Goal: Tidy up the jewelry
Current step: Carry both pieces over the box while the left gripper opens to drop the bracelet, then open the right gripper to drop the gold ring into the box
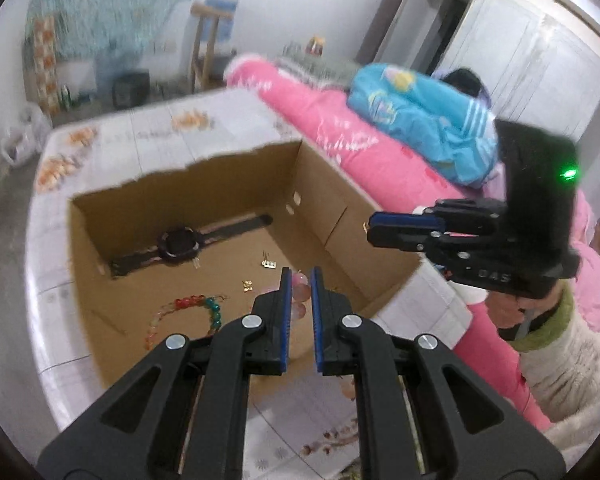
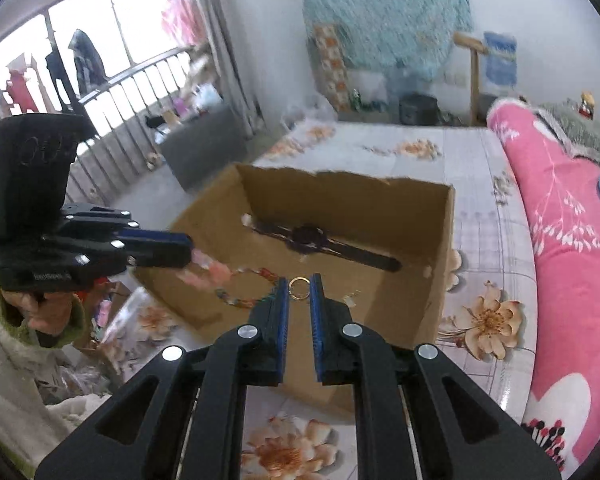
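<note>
Now both claws hang over the cardboard box (image 1: pixel 324 204) that sits on the flower-patterned bed (image 2: pixel 488 320), and all the jewelry is either down in that box or between the fingers. At the left of the box floor, in the left wrist view, a multicoloured bead bracelet (image 1: pixel 188 312) lies in a loose curve, red, teal and clear beads showing. Farther back, against the far wall of the box, a dark watch (image 1: pixel 178 244) stretches flat with its strap spread out to both sides. Just right of centre, two small gold pieces (image 1: pixel 269 264) rest near each other on the cardboard, one of them butterfly-shaped.

Right in front, the left claw (image 1: pixel 299 280) has its blue-lined fingers drawn close together, and a pink bead bracelet (image 1: pixel 300 292) sits in the narrow gap and dangles below; whether the pads truly pinch it, hard to tell from this angle. In the right wrist view that same string trails blurred from the tip of the left claw over the near left corner of the box.

Over on the right, the right claw (image 2: pixel 299 284) pinches a thin gold ring (image 2: pixel 299 288) between its fingertips, the hoop upright, above the near part of the box. A pink quilt (image 1: pixel 340 140) is rolled along the right side of the bed, with a blue jacket (image 1: pixel 420 120) on top.
</note>
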A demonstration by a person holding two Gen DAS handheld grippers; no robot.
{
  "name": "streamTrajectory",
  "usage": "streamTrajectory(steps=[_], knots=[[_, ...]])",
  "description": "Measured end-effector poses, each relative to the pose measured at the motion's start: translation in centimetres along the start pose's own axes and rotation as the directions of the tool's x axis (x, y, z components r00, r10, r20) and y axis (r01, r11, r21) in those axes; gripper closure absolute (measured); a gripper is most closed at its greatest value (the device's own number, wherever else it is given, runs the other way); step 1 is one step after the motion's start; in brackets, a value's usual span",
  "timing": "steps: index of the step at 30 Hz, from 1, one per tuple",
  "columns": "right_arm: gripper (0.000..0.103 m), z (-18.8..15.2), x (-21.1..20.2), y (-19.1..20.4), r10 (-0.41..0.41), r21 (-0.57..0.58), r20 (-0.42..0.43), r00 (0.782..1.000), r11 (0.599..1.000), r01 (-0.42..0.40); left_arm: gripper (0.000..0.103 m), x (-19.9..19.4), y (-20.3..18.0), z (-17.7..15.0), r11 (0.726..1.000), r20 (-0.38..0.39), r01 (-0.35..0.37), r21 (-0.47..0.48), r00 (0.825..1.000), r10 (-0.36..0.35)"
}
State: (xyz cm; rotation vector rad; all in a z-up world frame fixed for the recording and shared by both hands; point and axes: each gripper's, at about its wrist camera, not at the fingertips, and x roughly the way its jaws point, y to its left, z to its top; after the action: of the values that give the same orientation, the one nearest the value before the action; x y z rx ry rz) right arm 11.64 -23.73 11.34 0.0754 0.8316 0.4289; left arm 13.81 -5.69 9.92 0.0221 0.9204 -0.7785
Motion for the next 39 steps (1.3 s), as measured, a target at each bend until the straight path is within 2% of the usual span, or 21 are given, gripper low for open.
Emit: streamTrajectory(steps=[3, 7, 10, 12, 13, 15, 19, 20, 23, 25, 28, 31, 34, 39], knots=[[0.092, 0.7, 1.4, -1.1, -0.022, 0.027, -0.033, 0.999, 0.999, 0.022, 0.095, 4.7, 1.9, 0.5, 0.995, -0.14, 0.036, -0.093, 0.989, -0.049], [0.092, 0.9, 1.9, -1.7, -0.035, 0.033, -0.045, 0.998, 0.999, 0.036, 0.095, 9.7, 4.1, 0.1, 0.979, -0.294, 0.033, -0.202, 0.951, -0.093], [0.092, 0.9, 2.1, -2.3, -0.041, 0.034, -0.051, 0.998, 0.999, 0.043, 0.094, 11.5, 4.7, -0.5, 0.96, -0.357, 0.048, -0.276, 0.922, -0.149], [0.092, 1.0, 2.4, -2.8, -0.045, 0.041, -0.066, 0.997, 0.998, 0.047, 0.089, 11.9, 4.8, -0.5, 0.96, -0.365, 0.048, -0.277, 0.918, -0.152], [0.092, 1.0, 2.7, -3.1, -0.045, 0.048, -0.079, 0.996, 0.998, 0.049, 0.077, 11.8, 4.9, -0.5, 0.96, -0.362, 0.048, -0.275, 0.92, -0.149], [0.092, 1.1, 3.5, -3.6, -0.043, 0.062, -0.11, 0.993, 0.997, 0.05, 0.069, 11.5, 5.2, -0.3, 0.959, -0.337, 0.044, -0.282, 0.931, -0.141], [0.092, 1.5, 5.7, -3.8, -0.043, 0.044, -0.222, 0.974, 0.998, 0.054, 0.064, 9.8, 5.8, 0.3, 0.963, -0.274, 0.023, -0.269, 0.957, -0.1], [0.092, 1.6, 6.7, -3.5, -0.058, 0.016, -0.269, 0.962, 0.998, 0.065, 0.062, 9.2, 5.8, 0.4, 0.966, -0.251, 0.015, -0.258, 0.964, -0.082], [0.092, 2.1, 8.2, -2.4, -0.128, -0.081, -0.321, 0.938, 0.991, 0.107, 0.054, 7.0, 5.8, 0.5, 0.976, -0.184, -0.009, -0.22, 0.982, -0.033], [0.092, 2.5, 9.3, -2.1, -0.133, -0.097, -0.362, 0.923, 0.99, 0.105, 0.05, 5.2, 5.9, 0.3, 0.979, -0.131, -0.02, -0.201, 0.991, -0.007], [0.092, 2.6, 10.6, -1.8, -0.179, -0.147, -0.406, 0.896, 0.981, 0.129, 0.045, 2.8, 6.3, 0.2, 0.981, -0.066, -0.034, -0.192, 0.998, 0.022], [0.092, 2.5, 10.9, -1.6, -0.189, -0.157, -0.423, 0.886, 0.978, 0.134, 0.042, 0.3, 6.8, -0.1, 0.981, 0.001, -0.059, -0.185, 0.998, 0.06], [0.092, 2.4, 10.7, -1.5, -0.191, -0.152, -0.422, 0.886, 0.979, 0.138, 0.04, -1.5, 7.1, -0.5, 0.98, 0.055, -0.083, -0.182, 0.994, 0.094], [0.092, 2.5, 10.4, -1.7, -0.186, -0.132, -0.41, 0.893, 0.981, 0.143, 0.037, -3.5, 7.5, -1.2, 0.979, 0.098, -0.114, -0.168, 0.986, 0.131]])
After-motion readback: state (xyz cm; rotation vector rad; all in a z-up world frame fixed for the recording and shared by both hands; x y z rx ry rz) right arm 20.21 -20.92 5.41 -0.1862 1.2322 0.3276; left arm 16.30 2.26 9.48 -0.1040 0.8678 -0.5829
